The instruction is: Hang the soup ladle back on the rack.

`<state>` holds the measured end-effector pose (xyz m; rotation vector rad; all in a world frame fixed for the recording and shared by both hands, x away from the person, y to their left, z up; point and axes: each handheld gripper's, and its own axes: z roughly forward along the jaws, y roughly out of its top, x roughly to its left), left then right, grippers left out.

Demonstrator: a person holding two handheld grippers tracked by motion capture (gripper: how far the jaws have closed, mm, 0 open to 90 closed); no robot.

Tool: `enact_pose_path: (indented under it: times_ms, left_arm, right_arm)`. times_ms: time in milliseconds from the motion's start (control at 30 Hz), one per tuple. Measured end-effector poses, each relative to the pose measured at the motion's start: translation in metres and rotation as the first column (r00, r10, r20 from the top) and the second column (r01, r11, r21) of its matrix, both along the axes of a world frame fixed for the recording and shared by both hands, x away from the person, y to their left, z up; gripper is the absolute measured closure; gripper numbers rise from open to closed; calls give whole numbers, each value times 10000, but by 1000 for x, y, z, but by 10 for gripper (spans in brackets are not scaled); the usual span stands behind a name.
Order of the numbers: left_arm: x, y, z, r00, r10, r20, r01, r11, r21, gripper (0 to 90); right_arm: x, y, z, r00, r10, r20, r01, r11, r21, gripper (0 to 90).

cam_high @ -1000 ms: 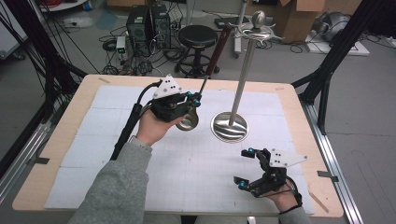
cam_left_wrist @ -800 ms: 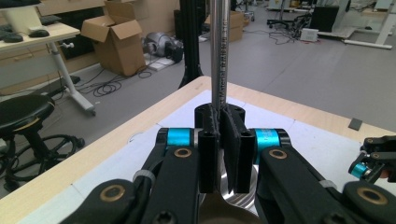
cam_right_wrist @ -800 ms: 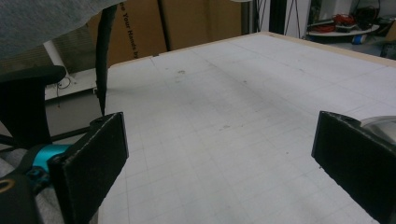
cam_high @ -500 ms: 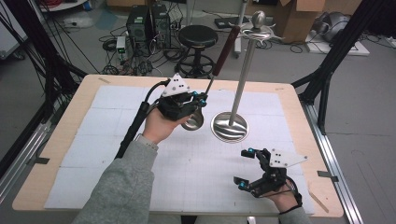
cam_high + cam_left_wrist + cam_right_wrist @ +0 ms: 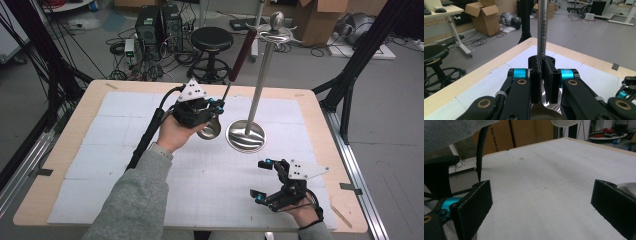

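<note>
The left gripper [image 5: 216, 106], held up above the table in the person's left hand [image 5: 175, 134], has its two black jaws clenched on the thin metal shaft of a long steel ladle with a dark reddish-brown handle [image 5: 227, 85]. In the left gripper view the jaws stand nearly together, with the ladle's polished shaft [image 5: 542, 27] rising straight up from between them and a curve of bright metal showing just below the pads. From the high view the ladle's round, shiny bowl [image 5: 209, 128] hangs just under the gripper, clear of the white gridded mat [image 5: 125, 150], while the handle tilts up and away toward the far edge of the table. Just beside the bowl, to its right, stands a tall steel utensil stand [image 5: 260, 80] with a round mirror-like base [image 5: 245, 135] and a knob and hooks at the top; the ladle's handle seems to end near those hooks, though whether it touches them is hard to tell. Well apart, at the near right of the light wooden table [image 5: 85, 105], the right gripper [image 5: 260, 181] rests low over the mat with its jaws spread wide and nothing between them [image 5: 541, 202].
</note>
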<state>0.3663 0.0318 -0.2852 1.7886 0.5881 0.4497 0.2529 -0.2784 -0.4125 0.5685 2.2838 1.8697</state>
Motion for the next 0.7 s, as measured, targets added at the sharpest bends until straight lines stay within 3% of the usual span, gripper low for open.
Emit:
enact_pose_path:
  times_ms: [200, 700]
  left_arm:
    - [2, -5, 0, 9993, -194, -329, 185, 9994, -288, 843]
    - [1, -10, -1, 9987, -359, -371, 352, 9992, -195, 843]
  right_arm:
    - [0, 0, 0, 10000, 13, 16, -13, 10000, -7, 29]
    - [0, 0, 0, 10000, 30, 2, -30, 10000, -28, 29]
